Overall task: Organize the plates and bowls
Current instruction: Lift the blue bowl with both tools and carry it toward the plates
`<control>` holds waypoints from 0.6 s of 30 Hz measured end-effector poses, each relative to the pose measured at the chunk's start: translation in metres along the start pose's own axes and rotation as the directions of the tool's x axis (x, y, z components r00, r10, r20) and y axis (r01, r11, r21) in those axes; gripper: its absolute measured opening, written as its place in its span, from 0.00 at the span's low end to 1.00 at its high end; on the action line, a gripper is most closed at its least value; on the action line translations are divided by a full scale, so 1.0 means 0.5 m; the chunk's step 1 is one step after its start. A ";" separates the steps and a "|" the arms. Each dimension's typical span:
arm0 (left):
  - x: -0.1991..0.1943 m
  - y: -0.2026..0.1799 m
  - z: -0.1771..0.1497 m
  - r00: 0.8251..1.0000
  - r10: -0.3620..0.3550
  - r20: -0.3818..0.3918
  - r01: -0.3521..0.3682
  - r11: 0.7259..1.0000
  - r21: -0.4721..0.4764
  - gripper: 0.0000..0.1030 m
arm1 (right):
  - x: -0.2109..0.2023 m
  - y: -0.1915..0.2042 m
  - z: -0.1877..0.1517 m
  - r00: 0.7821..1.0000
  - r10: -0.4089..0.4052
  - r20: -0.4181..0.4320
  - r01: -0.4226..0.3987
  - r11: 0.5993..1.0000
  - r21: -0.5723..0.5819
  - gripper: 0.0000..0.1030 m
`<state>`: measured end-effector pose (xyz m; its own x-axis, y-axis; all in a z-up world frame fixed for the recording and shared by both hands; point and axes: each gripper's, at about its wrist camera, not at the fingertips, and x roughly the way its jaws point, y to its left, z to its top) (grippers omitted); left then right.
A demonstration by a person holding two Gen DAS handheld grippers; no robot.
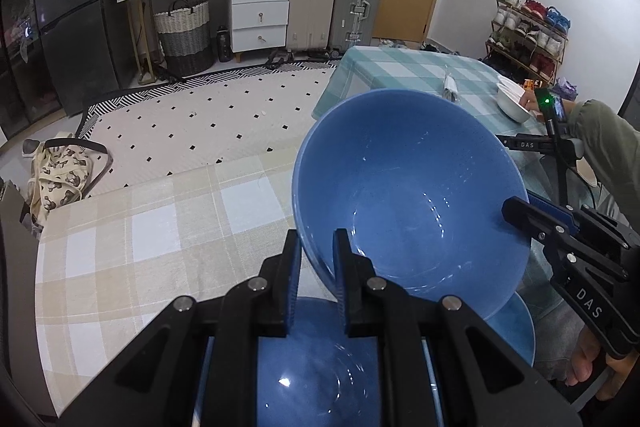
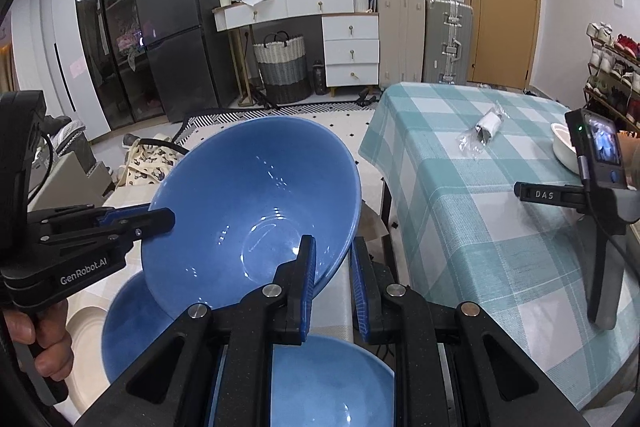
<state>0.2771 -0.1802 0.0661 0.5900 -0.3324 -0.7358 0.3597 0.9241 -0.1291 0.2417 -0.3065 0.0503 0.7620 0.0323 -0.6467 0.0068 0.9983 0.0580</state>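
Left wrist view first: shows the large blue bowl (image 1: pixel 412 195) lifted clear of the beige checked cloth (image 1: pixel 152 235) and tipped with its open side toward the cameras. Shows the left gripper (image 1: pixel 316 239) pinched tight on the near rim, one finger inside the bowl and one outside. Across the bowl, finds the right gripper (image 2: pixel 332 247) clamped the same way on the opposite rim, so a two-handed carry with nothing set down yet. Judging by that, mid-step and early to middling in the task: no finished stack anywhere, only loose pieces waiting. Directly beneath the large blue bowl, shows a second blue bowl (image 1: pixel 312 367) on the cloth, and just beside it, under the right gripper, a third blue bowl (image 2: pixel 328 379) of a paler shade. Likely means nesting the raised one into either of these, though cannot tell which. Below and to the left of the large blue bowl in the right wrist view, catches a cream plate (image 2: pixel 80 343) with the second blue bowl partly over it. Well beyond the large blue bowl, on the teal checked table (image 2: pixel 460 195), finds a white bowl (image 2: pixel 562 147) with a hand at its rim, plus a wrapped packet (image 2: pixel 486 127) that belongs to no pile. Counted — three blue bowls, one white bowl, one cream plate for certain; possibly more crockery hidden under the grippers. Left to do — lower the raised bowl, bring the white one over, sort plate from bowls.
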 end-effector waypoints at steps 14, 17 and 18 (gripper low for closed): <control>-0.098 0.010 -0.036 0.999 0.022 0.044 -0.021 1.000 -0.015 0.13 | -0.105 0.052 -0.012 0.997 0.049 0.058 -0.045 0.997 -0.056 0.17; -0.119 0.016 -0.045 0.998 0.028 0.054 -0.027 0.999 -0.024 0.13 | -0.126 0.065 -0.019 0.996 0.065 0.068 -0.060 0.996 -0.065 0.17; -0.126 0.018 -0.048 0.998 0.031 0.057 -0.029 0.999 -0.027 0.13 | -0.133 0.070 -0.019 0.995 0.069 0.071 -0.064 0.996 -0.068 0.17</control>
<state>0.2259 -0.1465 0.0953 0.6407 -0.3141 -0.7006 0.3227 0.9381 -0.1255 0.1852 -0.2733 0.0879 0.8051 0.0971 -0.5852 -0.0858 0.9952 0.0471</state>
